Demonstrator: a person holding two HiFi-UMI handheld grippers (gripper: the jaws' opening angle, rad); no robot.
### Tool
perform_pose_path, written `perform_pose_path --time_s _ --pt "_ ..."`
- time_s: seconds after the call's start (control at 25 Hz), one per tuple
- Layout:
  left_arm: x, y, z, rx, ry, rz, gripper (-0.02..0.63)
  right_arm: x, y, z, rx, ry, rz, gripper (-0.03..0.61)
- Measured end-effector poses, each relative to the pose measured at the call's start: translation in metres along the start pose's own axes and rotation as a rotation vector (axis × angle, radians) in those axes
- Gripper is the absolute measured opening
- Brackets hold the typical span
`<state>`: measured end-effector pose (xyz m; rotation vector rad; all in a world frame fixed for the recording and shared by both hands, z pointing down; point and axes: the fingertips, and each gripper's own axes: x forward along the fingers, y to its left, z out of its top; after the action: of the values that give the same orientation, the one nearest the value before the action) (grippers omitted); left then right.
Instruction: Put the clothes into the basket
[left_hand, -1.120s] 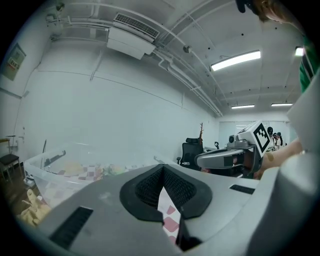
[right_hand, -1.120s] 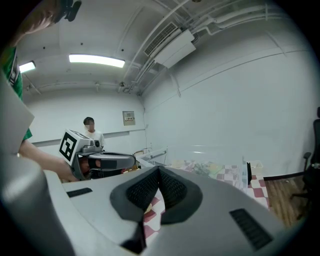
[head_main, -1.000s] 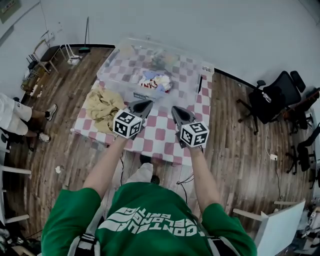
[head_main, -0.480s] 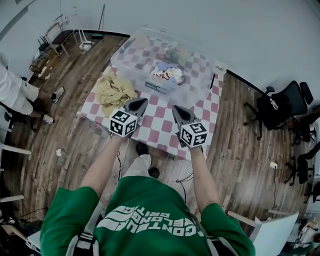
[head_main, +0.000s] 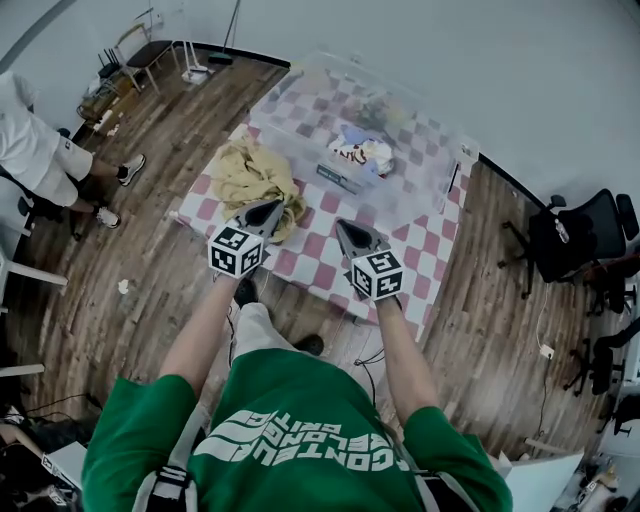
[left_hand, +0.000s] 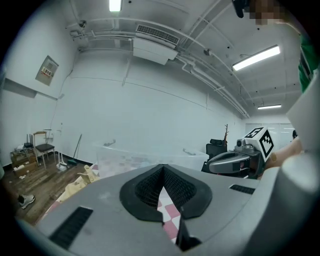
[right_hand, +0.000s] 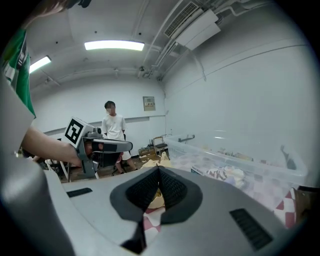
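Checkered tablecloth (head_main: 312, 248) bears a crumpled yellow garment (head_main: 250, 175) left of a clear plastic bin (head_main: 290, 140); left gripper (head_main: 274, 204) and right gripper (head_main: 341, 225) are closed, empty.

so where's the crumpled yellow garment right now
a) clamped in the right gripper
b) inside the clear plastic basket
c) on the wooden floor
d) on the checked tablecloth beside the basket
d: the crumpled yellow garment lies on the pink-and-white checked tablecloth, outside the clear plastic basket and beside its left end in the head view.
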<state>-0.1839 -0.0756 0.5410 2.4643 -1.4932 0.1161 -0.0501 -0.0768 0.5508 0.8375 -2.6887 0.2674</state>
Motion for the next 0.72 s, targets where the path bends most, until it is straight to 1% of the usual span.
perform_pose_path --time_s 0.24,0.4,0.6,0.72 --pt "-0.014 0.073 -0.003 -0.022 0.02 0.055 0.002 0.058 0.008 -0.002 0.018 0.035 0.022 0.009" --pt "-0.019 0.128 -0.003 -0.034 0.034 0.071 0.002 0.096 0.016 -0.005 0.042 0.062 0.007 0.009" --pt "-0.018 0.19 -0.012 -0.041 0.064 0.058 0.003 0.135 0.023 -0.018 0.11 0.096 -0.042 0.009" --pt "-0.013 0.218 -0.019 -0.046 0.084 0.039 0.002 0.154 0.026 -0.026 0.134 0.118 -0.071 0.009"
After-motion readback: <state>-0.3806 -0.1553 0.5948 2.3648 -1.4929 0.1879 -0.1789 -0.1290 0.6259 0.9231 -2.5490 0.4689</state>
